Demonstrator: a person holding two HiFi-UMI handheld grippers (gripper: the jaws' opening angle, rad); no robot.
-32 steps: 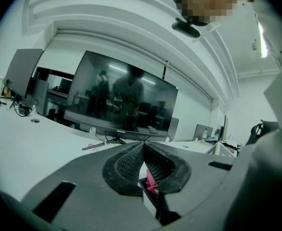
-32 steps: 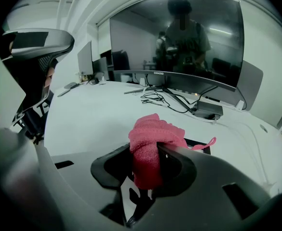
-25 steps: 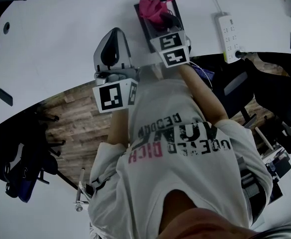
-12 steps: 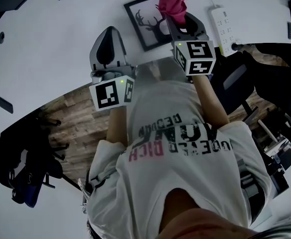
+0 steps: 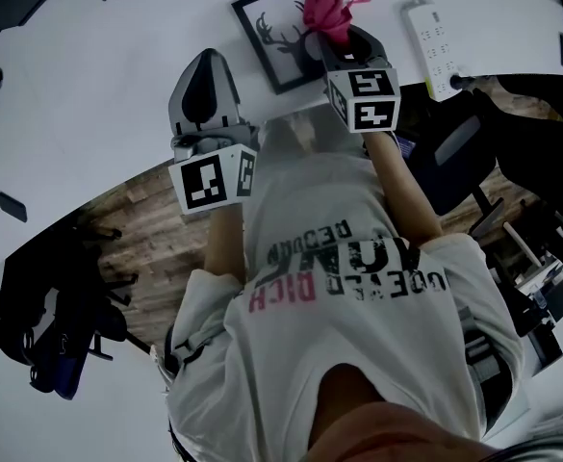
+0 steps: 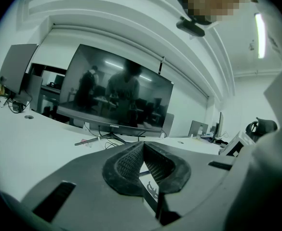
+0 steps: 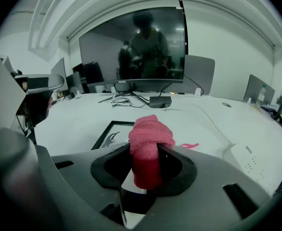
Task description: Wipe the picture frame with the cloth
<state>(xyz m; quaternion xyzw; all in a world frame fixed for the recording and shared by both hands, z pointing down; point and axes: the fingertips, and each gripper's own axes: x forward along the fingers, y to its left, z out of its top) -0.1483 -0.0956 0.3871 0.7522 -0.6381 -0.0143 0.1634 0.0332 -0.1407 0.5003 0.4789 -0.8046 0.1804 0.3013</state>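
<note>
The picture frame (image 5: 279, 29) is black with a deer print and lies flat on the white table (image 5: 89, 75), just beyond both grippers. My right gripper (image 5: 331, 37) is shut on the bunched pink cloth (image 5: 321, 10), which hangs over the frame's right edge. In the right gripper view the cloth (image 7: 149, 134) sticks up between the jaws, with the frame (image 7: 113, 134) just behind and left. My left gripper (image 5: 204, 64) rests left of the frame, shut and holding nothing. In the left gripper view its pads (image 6: 131, 160) meet at the tips.
A white power strip (image 5: 433, 32) lies right of the frame, also visible in the right gripper view as the power strip (image 7: 247, 160). A large monitor (image 7: 131, 47) and cables stand at the table's far side. Dark office chairs (image 5: 454, 162) crowd the floor on the right.
My right gripper has carried the cloth rightwards across the frame, uncovering the deer print. The left gripper has stayed where it was.
</note>
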